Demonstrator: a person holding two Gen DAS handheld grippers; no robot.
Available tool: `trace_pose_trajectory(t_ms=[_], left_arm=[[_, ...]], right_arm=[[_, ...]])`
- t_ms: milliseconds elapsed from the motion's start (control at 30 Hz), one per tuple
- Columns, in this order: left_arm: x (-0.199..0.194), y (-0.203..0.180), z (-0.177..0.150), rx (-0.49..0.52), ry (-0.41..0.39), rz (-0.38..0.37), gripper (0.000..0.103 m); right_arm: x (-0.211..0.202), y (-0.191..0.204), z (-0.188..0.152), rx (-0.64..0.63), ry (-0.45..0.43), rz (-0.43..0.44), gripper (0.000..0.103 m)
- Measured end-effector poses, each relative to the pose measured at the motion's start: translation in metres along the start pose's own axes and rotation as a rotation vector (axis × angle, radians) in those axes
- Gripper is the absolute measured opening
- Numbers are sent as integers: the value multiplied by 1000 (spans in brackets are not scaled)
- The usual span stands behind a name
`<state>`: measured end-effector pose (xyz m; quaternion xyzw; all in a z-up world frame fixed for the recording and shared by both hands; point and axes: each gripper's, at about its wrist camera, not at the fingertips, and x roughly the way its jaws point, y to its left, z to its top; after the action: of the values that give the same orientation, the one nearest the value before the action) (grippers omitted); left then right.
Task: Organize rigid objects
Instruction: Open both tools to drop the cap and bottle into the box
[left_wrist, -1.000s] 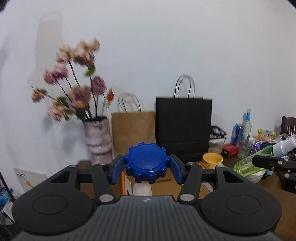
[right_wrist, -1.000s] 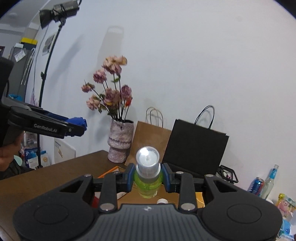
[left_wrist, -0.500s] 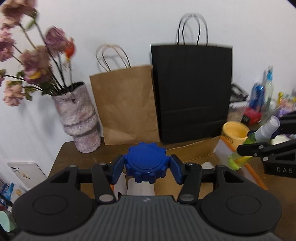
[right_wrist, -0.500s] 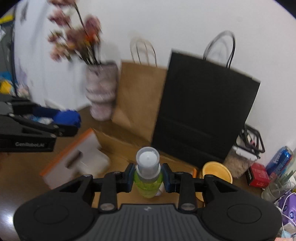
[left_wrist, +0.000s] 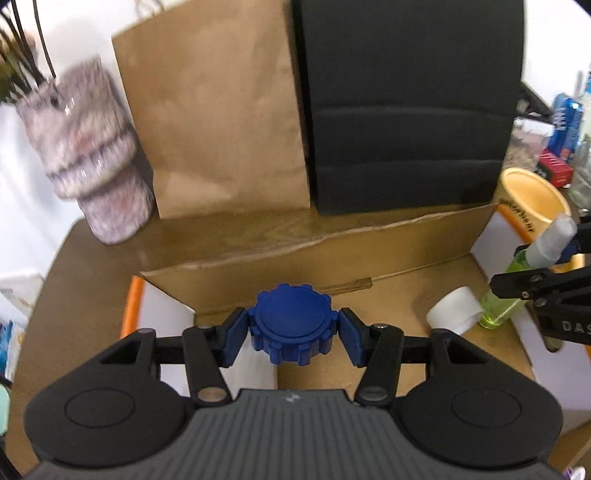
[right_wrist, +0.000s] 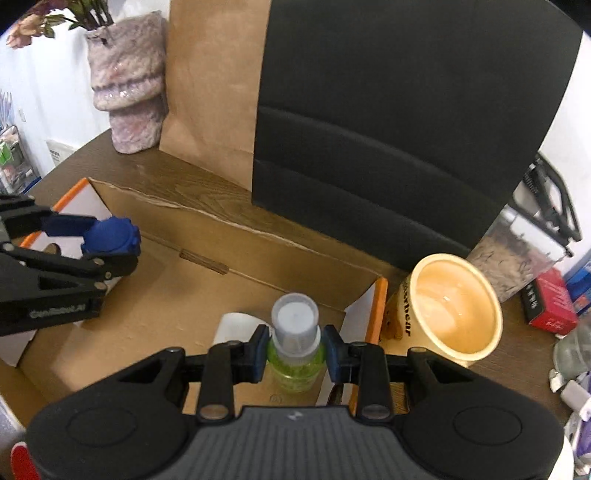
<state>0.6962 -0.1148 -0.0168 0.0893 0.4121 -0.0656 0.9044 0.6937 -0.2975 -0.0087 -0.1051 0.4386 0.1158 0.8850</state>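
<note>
brown tabletop with an open cardboard box (right_wrist: 166, 314). left gripper (left_wrist: 290, 332) clamped a blue knob (left_wrist: 290, 326), right gripper (right_wrist: 295, 350) a green bottle (right_wrist: 295, 363), both above the box; the tall bottle risked toppling onto the white roll (right_wrist: 232, 326) on release.

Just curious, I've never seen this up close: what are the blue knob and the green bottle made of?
Blue knob: probably matte moulded plastic, with an even colour and crisp ridges. Green bottle: seemingly clear plastic, since the green liquid shows through; its cap looks like frosted plastic.
</note>
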Motion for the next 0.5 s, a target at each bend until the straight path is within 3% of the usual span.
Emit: trace_pose_trajectory(t_ms=[133, 333, 500], left_arm=[[22, -2, -1, -1, 10, 53, 55], [37, -6, 3, 10, 50, 54, 57], [33, -5, 3, -5, 50, 38, 63]], right_arm=[[7, -6, 5, 35, -30, 12, 30], [14, -4, 15, 60, -40, -2, 31], [17, -3, 16, 90, -46, -14, 42]])
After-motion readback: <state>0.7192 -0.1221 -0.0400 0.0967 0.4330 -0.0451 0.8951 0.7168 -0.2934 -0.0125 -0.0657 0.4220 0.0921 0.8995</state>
